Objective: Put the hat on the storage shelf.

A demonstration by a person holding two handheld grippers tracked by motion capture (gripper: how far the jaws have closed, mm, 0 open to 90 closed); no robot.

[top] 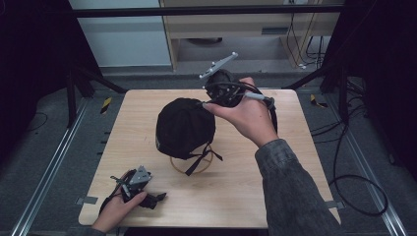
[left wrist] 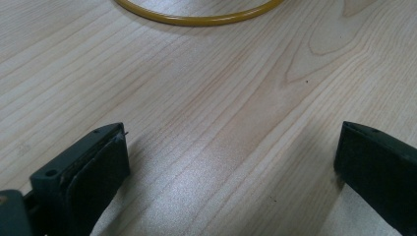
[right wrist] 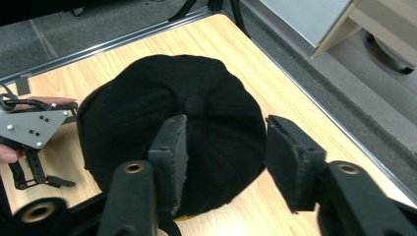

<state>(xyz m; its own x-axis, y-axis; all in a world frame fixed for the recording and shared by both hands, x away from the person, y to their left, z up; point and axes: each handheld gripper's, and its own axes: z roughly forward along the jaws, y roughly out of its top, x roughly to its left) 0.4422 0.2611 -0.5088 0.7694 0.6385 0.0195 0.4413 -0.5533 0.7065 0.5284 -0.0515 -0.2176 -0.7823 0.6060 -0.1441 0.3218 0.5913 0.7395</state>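
Cap sits directly beneath my right gripper, whose open jaws straddle its crown button. My left gripper, also open and empty, rests well apart near the table edge, so the right does the picking.

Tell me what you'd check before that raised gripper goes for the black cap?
1. Right gripper open: ok, jaws stand apart.
2. Lined up over the cap: ok, the crown sits between the jaws in the right gripper view.
3. Gripping the cap: not ok, nothing is clamped yet.
4. Cap seated on its yellow ring: cannot tell, the cap hides most of it.
5. Left gripper out of the way: ok, it rests open near the table edge, apart from the cap.
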